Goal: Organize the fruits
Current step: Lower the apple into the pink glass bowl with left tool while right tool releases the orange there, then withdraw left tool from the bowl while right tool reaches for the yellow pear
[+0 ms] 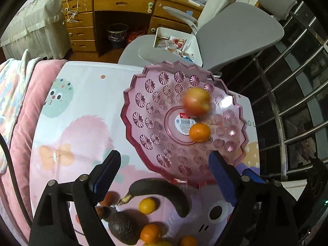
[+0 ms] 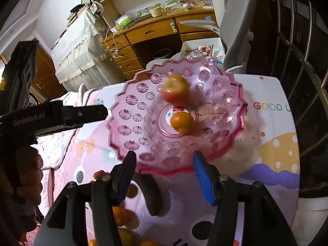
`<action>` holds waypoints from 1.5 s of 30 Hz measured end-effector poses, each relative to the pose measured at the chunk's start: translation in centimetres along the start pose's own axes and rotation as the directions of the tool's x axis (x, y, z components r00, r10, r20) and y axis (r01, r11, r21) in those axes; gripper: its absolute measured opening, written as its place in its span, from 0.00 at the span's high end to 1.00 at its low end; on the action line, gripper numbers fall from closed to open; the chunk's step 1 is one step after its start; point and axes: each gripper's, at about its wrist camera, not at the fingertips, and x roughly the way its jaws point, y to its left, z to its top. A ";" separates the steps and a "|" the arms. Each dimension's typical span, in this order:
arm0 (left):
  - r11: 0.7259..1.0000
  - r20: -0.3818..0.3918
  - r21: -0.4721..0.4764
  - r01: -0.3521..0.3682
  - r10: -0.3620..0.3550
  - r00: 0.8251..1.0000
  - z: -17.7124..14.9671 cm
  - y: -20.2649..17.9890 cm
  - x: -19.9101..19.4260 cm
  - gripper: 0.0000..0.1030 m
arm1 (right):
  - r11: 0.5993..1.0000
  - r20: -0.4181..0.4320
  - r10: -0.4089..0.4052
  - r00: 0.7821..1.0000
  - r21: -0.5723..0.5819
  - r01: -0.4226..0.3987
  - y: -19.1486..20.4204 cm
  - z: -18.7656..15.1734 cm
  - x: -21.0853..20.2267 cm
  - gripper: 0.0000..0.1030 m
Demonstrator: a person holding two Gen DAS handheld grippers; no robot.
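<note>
An apple [image 1: 196, 102], blurred as if rolling, and a tangerine [image 1: 199, 132] sit in the pink plate [image 1: 143, 106] near the table's far edge, so filling is underway, and next either the left gripper [image 1: 165, 176] or right gripper [image 2: 164, 174], both wide-jawed and empty, should take the near-edge banana [image 1: 164, 192].

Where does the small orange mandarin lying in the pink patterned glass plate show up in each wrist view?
Left wrist: the small orange mandarin sits right of centre, at the right edge of the plate's label.
Right wrist: the mandarin sits just right of centre, over the lower part of the label.
Shared landmark: the blurred reddish-yellow apple in the pink patterned glass plate, just beyond the mandarin in both views.
</note>
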 end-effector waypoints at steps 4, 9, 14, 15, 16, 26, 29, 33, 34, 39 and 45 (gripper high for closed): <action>1.000 0.008 -0.007 -0.002 0.002 1.000 -1.0 0.4 -1.4 0.18 | 1.000 0.009 0.004 1.000 0.016 -0.004 0.5 -0.1 -1.1 0.44; 1.000 0.018 -0.010 -0.005 0.005 1.000 -2.6 1.2 -3.5 0.18 | 0.998 0.018 0.010 1.000 0.062 -0.012 0.8 -0.3 -2.4 0.44; 1.000 0.025 -0.005 -0.016 0.016 1.000 -4.9 2.2 -5.5 0.18 | 0.992 0.005 0.016 1.000 0.122 -0.016 0.8 -1.1 -3.7 0.44; 1.000 0.025 -0.004 -0.018 0.019 1.000 -5.4 2.4 -5.9 0.18 | 0.991 0.000 0.018 1.000 0.134 -0.017 0.8 -1.4 -3.9 0.44; 1.000 0.027 -0.003 -0.021 0.021 0.999 -5.8 2.7 -6.3 0.18 | 0.989 -0.006 0.021 1.000 0.149 -0.019 0.9 -1.7 -4.1 0.44; 0.999 0.052 -0.044 -0.020 0.022 0.998 -11.7 5.9 -10.0 0.18 | 0.964 -0.078 0.033 0.996 0.265 -0.011 2.0 -4.8 -5.2 0.44; 0.997 0.055 -0.076 -0.026 0.030 0.998 -13.7 7.2 -10.9 0.18 | 0.956 -0.105 0.035 0.994 0.294 -0.003 2.2 -5.8 -5.3 0.44; 0.993 0.053 -0.115 -0.035 0.041 0.998 -16.6 9.0 -11.8 0.18 | 0.941 -0.145 0.050 0.988 0.338 0.002 2.3 -7.3 -5.0 0.44; 0.992 0.049 -0.121 -0.038 0.044 0.998 -17.3 9.4 -11.9 0.18 | 0.935 -0.157 0.057 0.986 0.354 0.003 2.3 -7.7 -4.8 0.44; 0.989 0.025 -0.142 -0.050 0.054 0.998 -20.9 10.7 -12.0 0.18 | 0.899 -0.222 0.108 0.969 0.438 0.000 2.3 -10.4 -3.8 0.44; 0.990 -0.013 -0.127 -0.053 0.052 0.999 -24.4 11.2 -10.9 0.18 | 0.846 -0.267 0.193 0.944 0.532 -0.022 2.7 -13.7 -2.4 0.44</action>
